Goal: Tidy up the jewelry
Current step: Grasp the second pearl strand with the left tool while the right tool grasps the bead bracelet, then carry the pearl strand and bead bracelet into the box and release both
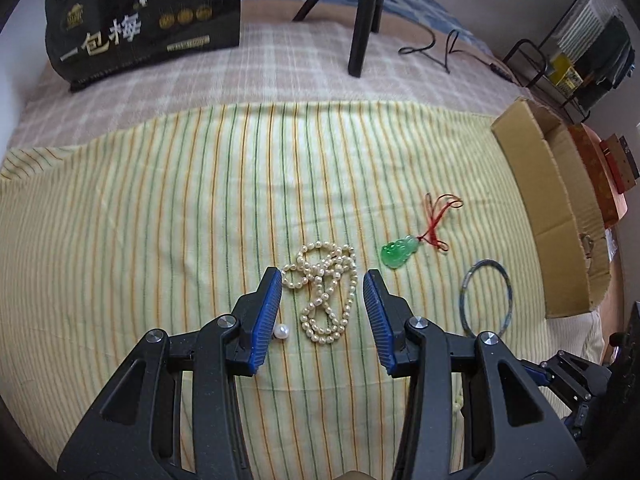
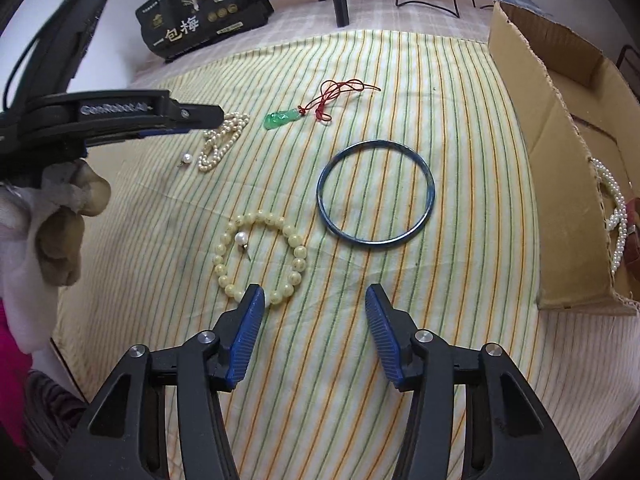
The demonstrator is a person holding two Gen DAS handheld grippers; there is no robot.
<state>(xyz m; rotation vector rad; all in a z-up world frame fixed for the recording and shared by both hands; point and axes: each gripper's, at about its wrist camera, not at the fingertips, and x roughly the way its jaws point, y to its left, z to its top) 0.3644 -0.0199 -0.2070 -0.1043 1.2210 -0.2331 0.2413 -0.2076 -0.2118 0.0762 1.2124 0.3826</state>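
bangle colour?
Dark blue bangle, thin ring lying flat on the striped cloth; clearest in right wrist view.

Left wrist view: low, close over the striped cloth [image 1: 160, 208], facing 12 o'clock; pearl necklace [image 1: 324, 292] dead ahead.
Right wrist view: higher, facing 12 o'clock; blue bangle [image 2: 375, 192] ahead, cardboard box [image 2: 540, 128] at 2 o'clock.
Shared: necklace, bangle, box, green pendant [image 2: 280, 119].

The striped cloth [image 2: 460, 128] lies bare between the blue bangle [image 2: 375, 193] and the cardboard box [image 2: 532, 128]. The box wall blocks the right side. A tripod leg [image 1: 364, 20] stands far back.
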